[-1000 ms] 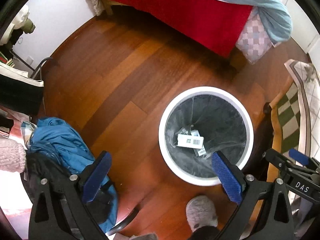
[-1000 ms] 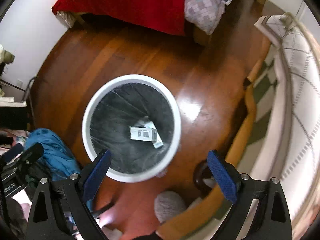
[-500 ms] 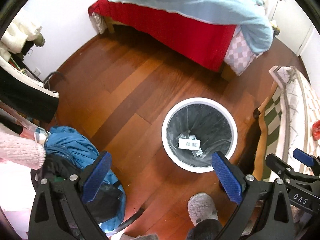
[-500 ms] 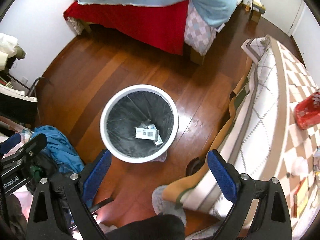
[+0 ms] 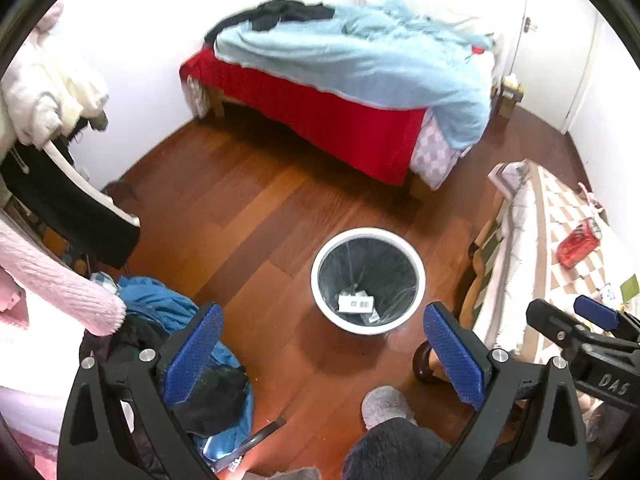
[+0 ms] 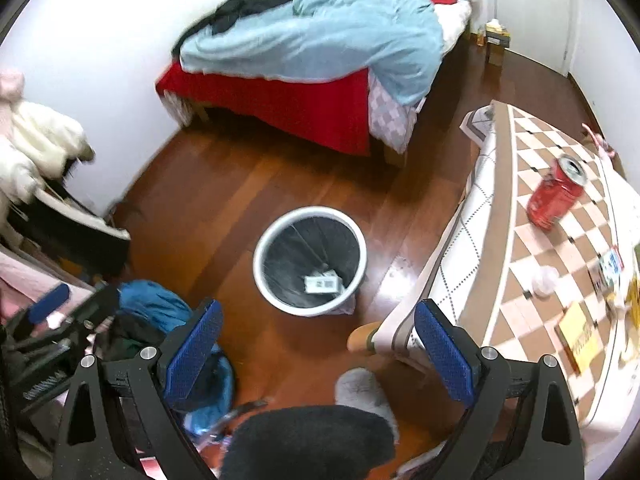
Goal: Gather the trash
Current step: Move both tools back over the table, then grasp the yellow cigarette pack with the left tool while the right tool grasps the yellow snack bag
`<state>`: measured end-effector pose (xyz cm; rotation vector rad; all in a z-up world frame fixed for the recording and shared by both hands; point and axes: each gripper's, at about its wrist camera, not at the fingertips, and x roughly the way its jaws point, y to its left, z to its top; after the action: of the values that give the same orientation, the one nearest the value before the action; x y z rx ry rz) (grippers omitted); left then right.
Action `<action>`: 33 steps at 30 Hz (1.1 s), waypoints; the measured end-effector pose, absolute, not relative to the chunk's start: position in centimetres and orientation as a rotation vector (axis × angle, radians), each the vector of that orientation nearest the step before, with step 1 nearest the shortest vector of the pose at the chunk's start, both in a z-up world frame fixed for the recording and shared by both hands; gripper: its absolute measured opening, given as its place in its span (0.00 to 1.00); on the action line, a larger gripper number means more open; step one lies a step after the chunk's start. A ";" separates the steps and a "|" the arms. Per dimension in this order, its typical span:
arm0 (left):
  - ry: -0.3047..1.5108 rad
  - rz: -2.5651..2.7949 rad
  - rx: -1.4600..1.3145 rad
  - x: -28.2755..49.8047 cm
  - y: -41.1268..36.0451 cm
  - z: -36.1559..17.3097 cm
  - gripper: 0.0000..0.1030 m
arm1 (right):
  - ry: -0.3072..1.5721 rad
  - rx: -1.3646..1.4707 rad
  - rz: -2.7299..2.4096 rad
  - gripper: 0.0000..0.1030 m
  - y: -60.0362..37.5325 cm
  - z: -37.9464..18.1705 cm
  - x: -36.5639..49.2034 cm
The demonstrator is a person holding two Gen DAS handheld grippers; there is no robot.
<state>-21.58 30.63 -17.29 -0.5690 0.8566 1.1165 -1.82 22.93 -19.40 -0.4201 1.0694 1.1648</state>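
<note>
Pulled up and back from the bin over the last second: the round white plastic wastebasket with the dark liner [image 5: 367,280] now much smaller in both views, with far more of the room around it. Left gripper [image 5: 326,354] spread wide, blue-padded fingers [image 5: 193,354] well apart, nothing between them and nothing touched. Right gripper [image 6: 316,352] likewise fully spread, blue pads [image 6: 440,354] bare, gripping nothing; seen also from the left wrist as a black frame at the right edge. At the bottom of the wastebasket, a white barcoded box [image 6: 322,284] lying flat with a few smaller scraps beside it. On the brown-and-white checked tablecloth [image 6: 532,248] to the right, well apart from the wastebasket, a red drink can [image 6: 556,196] standing slightly tilted, top open; nearer the right gripper on the same cloth, a crumpled pale wrapper [image 6: 544,280], a yellow flat packet [image 6: 576,336] and some small printed cards, too blurred to read. Behind the wastebasket on the reddish wooden floor [image 5: 240,216], a bed with a red skirt and a light blue blanket [image 5: 352,60]. At lower left, a heap of blue and black clothing [image 5: 172,312]. Beneath the grippers, a grey fluffy slipper [image 5: 384,406] on the floor.
</note>
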 end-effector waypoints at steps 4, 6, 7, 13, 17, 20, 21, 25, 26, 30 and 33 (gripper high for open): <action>0.820 1.137 -0.522 -20.9 28.1 -15.0 0.99 | 1.061 -0.280 1.162 0.95 18.6 -16.1 -0.3; 0.795 1.121 -0.518 -20.0 26.8 -14.2 0.99 | 1.054 -0.220 1.138 0.95 15.8 -14.9 1.2; 0.792 1.112 -0.517 -19.4 26.2 -14.0 0.99 | 1.055 -0.190 1.120 0.95 14.2 -14.4 2.3; 0.838 0.995 -0.539 -11.6 22.6 -15.3 0.99 | 1.096 -0.079 0.914 0.95 5.4 -15.2 11.3; 0.927 0.892 -0.556 -3.7 20.8 -18.8 0.99 | 1.147 -0.043 0.733 0.95 0.2 -18.2 18.5; 1.008 0.823 -0.581 2.4 19.6 -22.0 0.99 | 1.176 -0.019 0.602 0.95 -4.0 -20.9 24.2; 1.036 0.800 -0.599 4.4 19.2 -23.2 0.99 | 1.183 -0.018 0.573 0.95 -4.7 -21.6 25.5; 1.140 0.697 -0.750 11.4 18.2 -28.1 0.99 | 1.240 0.012 0.472 0.87 -8.0 -25.4 32.0; 1.155 0.671 -0.799 12.5 17.8 -29.1 0.99 | 1.251 0.020 0.456 0.86 -8.6 -26.1 33.3; 1.191 0.609 -0.999 17.3 16.7 -33.2 0.98 | 1.270 0.043 0.425 0.72 -9.7 -28.6 38.1; 1.207 0.630 -1.112 19.9 16.1 -35.2 0.87 | 1.277 0.059 0.440 0.63 -9.5 -30.0 40.5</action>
<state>19.95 16.12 -35.19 -1.1117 1.2072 0.6296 40.51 -9.47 -29.99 0.0587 1.2774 0.4400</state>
